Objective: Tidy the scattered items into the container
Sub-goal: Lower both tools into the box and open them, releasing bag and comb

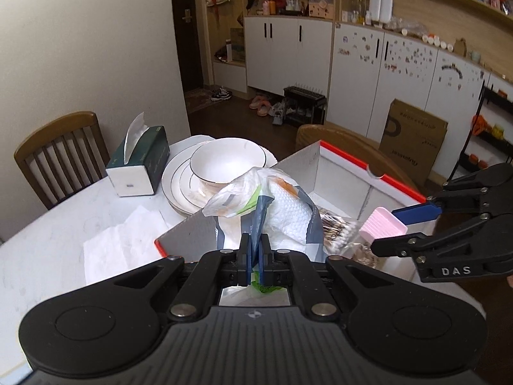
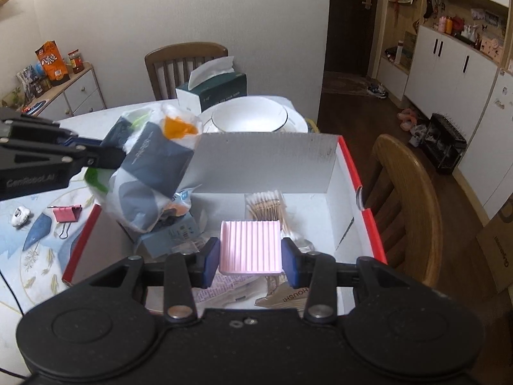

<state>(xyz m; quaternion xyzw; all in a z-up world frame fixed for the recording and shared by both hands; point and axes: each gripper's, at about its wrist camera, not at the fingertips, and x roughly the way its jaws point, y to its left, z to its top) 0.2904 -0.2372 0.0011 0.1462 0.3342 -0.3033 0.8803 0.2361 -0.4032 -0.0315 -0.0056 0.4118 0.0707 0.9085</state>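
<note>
A red-rimmed white cardboard box [image 2: 349, 173] stands on the table; it also shows in the left wrist view [image 1: 346, 157]. My left gripper [image 1: 255, 250] is shut on a clear plastic bag of tissue packs [image 1: 275, 205] and holds it over the box's left side; the bag also shows in the right wrist view [image 2: 150, 166]. My right gripper [image 2: 250, 256] is shut on a pink ribbed soap dish [image 2: 250, 245], low over the box; the dish also shows in the left wrist view [image 1: 383, 226]. Cotton swabs [image 2: 266, 207] and paper packets lie inside the box.
A pink binder clip [image 2: 65, 215] and a small white object [image 2: 21, 216] lie on the tablecloth left of the box. Stacked white plates with a bowl [image 1: 224, 163] and a green tissue box [image 1: 141, 166] stand behind. Wooden chairs [image 2: 407, 192] flank the table.
</note>
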